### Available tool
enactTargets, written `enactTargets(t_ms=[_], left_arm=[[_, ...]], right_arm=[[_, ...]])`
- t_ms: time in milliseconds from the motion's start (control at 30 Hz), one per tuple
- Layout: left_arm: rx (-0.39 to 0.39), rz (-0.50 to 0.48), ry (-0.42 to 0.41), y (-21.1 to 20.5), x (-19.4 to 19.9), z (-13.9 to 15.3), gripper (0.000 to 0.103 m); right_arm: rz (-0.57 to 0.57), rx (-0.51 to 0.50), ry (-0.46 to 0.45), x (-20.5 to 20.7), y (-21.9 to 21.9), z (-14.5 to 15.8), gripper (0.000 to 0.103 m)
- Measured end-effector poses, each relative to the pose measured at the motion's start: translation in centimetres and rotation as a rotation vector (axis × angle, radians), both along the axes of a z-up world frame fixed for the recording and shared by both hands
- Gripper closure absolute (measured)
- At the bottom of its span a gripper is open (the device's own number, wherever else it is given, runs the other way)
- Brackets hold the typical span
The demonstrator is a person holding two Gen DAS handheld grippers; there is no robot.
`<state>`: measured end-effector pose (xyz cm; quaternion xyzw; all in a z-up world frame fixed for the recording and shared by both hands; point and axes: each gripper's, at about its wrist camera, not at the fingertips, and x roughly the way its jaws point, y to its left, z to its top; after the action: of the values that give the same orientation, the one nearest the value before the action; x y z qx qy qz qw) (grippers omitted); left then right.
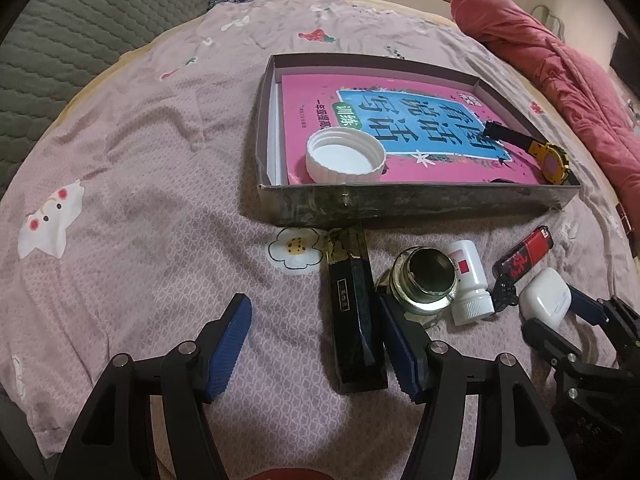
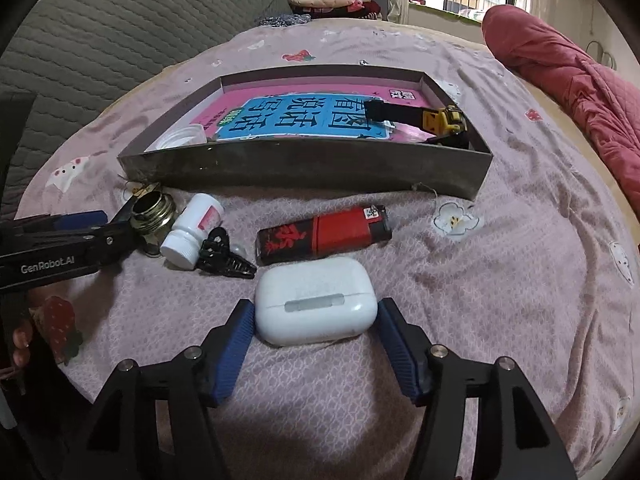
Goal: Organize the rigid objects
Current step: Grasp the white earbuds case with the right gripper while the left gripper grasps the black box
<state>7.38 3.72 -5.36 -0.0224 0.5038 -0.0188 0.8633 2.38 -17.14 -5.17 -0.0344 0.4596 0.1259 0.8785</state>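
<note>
A white earbud case (image 2: 316,300) lies on the bedspread between the fingers of my right gripper (image 2: 315,303), which is open; the blue pads (image 2: 236,336) stand just beside its ends. My left gripper (image 1: 313,300) is also open. A long black box (image 1: 356,320) lies between its fingers, close against the right pad (image 1: 400,352). Ahead stands the cardboard tray (image 1: 420,200) holding a pink book (image 1: 400,120), a white lid (image 1: 344,156) and a yellow watch (image 1: 554,160).
Loose on the bed before the tray are a glass jar (image 1: 424,280), a white pill bottle (image 1: 470,280), a black hair clip (image 2: 224,256) and a red-and-black lighter (image 2: 324,234). A red quilt (image 2: 560,68) lies at the right. A grey headboard (image 2: 120,32) rises at the left.
</note>
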Motion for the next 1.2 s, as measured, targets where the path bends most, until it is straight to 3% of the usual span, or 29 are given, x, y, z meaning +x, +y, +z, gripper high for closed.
enactTargets(t_ms=[367,533,767,1000,1200], left_arm=[[-0.026,0.014,-0.009,0.0,0.9,-0.2,0.037],[-0.023,0.007,-0.018,-0.6,1.3,-0.2,0.047],[-0.015,-0.004,-0.031,-1.1,1.7,-0.6,0.047],[-0.080,-0.006,-0.036,-0.1,2.1,-1.2,0.047],[-0.051,-0.014,-0.048,-0.6,2.1,-1.1,0.048]], right_arm=[[0.021,0.029,0.004,1.3,-0.2,-0.9,0.039],[0.025,0.013,-0.006,1.3,0.1,-1.0,0.039],[0.034,-0.004,-0.019,1.3,0.4,-1.1,0.039],[0.043,-0.021,-0.028,1.2,0.7,-1.2,0.039],[0.049,-0.014,-0.025,1.2,0.7,-1.1,0.041]])
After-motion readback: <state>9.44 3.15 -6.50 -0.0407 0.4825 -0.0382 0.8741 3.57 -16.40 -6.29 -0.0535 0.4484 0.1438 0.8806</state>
